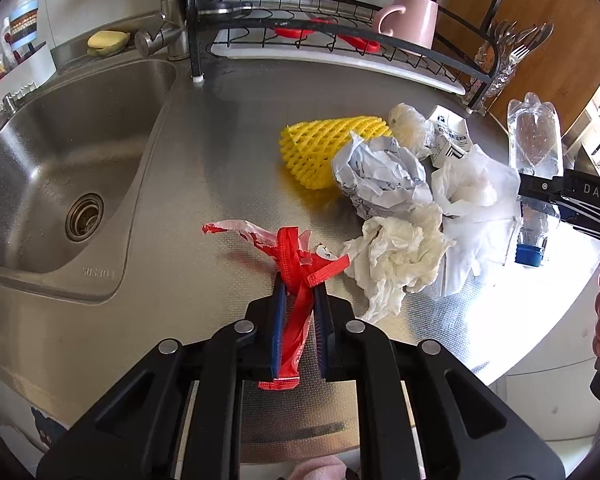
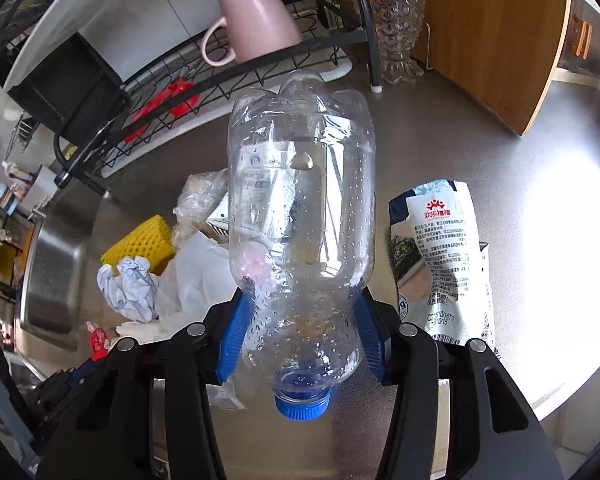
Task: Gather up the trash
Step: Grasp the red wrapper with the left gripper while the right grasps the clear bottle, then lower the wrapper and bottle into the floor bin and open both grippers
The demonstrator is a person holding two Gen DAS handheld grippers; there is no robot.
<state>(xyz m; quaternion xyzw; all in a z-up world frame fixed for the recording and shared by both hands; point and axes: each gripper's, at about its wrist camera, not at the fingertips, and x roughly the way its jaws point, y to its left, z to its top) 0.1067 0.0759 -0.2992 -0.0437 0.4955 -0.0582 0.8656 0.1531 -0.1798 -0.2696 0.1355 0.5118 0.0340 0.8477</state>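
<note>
Left tongs clamped on red wrapper; right tongs pinch clear bottle, which may squirt free beside the sink.

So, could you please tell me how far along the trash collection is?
Nothing looks binned yet. In hand: the left gripper is shut on the red wrapper, and the right gripper clasps the bottle. Left on the counter: yellow net, crumpled paper, tissue, carton, snack bag.
</note>
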